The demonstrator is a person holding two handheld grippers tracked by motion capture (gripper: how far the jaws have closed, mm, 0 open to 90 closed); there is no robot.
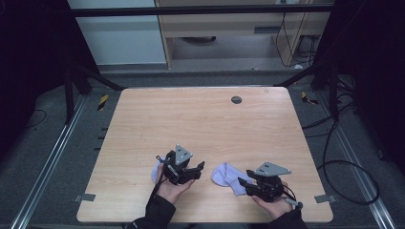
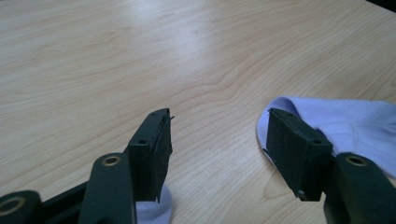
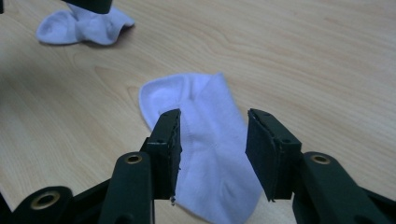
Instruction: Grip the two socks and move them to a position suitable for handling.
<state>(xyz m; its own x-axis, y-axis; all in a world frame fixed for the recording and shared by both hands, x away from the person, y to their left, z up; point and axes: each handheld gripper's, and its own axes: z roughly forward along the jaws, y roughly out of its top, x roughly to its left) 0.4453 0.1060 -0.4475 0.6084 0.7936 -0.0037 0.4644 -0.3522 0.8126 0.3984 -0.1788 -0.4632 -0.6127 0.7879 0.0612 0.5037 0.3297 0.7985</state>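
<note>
My right gripper (image 3: 212, 154) sits nearest the table's front edge, jaws parted to a moderate gap and gripping nothing. The pale lavender-white fabric sock (image 3: 205, 140) lies flat on the light wooden table (image 1: 200, 119) directly under and between those jaws, its rounded end pointing away from me. The pads straddle the sock's width but do not press it.

My left gripper (image 2: 224, 154) is beside it, jaws spread wide and likewise holding nothing. A second pale lavender-white sock (image 2: 336, 121) lies just past its one jaw, with a small part of the cloth showing beneath the other jaw. In the high view this gripper (image 1: 193, 169) hovers over that bunched sock (image 1: 156, 171), well apart from the flat one (image 1: 227, 176).

Procedure for the step in hand, as I judge it, is picking up the flat sock:
1. Lower the right pads until they meet the tabletop on either side of a fold of cloth.
2. Pinch only one layer's edge if the sock is to be opened; pinch the full thickness if it is to be carried.
3. Close fully before lifting; thin knit slips from a loose hold.

No container is on the table; farther off is only a small dark round disc (image 1: 236, 99) near the far edge.
</note>
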